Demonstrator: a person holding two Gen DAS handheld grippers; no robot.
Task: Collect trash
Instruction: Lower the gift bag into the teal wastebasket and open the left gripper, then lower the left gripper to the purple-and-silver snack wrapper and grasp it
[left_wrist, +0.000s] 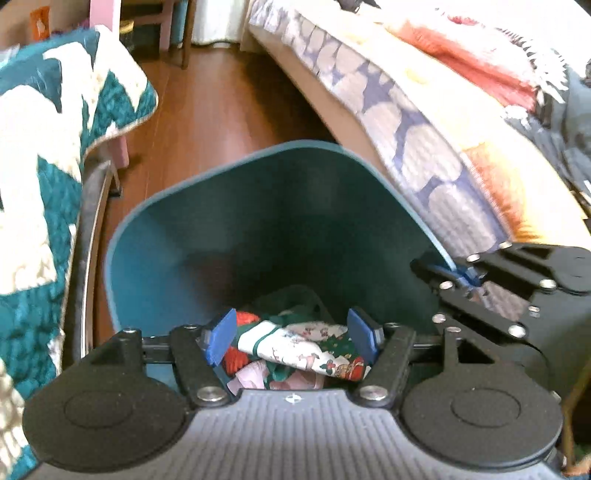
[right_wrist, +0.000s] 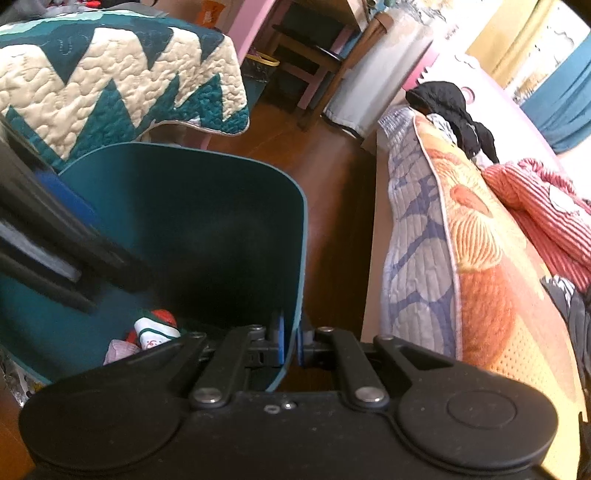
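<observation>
Now your left gripper (left_wrist: 291, 334) gapes empty over the printed crumpled wrapper (left_wrist: 306, 347) at six o'clock inside the teal plastic bin (left_wrist: 236, 229), while your right gripper (right_wrist: 291, 341) pinches its rim.

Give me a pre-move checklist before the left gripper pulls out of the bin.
1. Left gripper open: ok, its blue pads stand apart.
2. Patterned wrapper free of the pads: cannot tell, it lies between them.
3. Wrapper inside the teal bin: ok, it lies low inside with other trash.
4. Right gripper holding the bin: ok, shut on the rim.
5. Bin upright: cannot tell from these views.
</observation>
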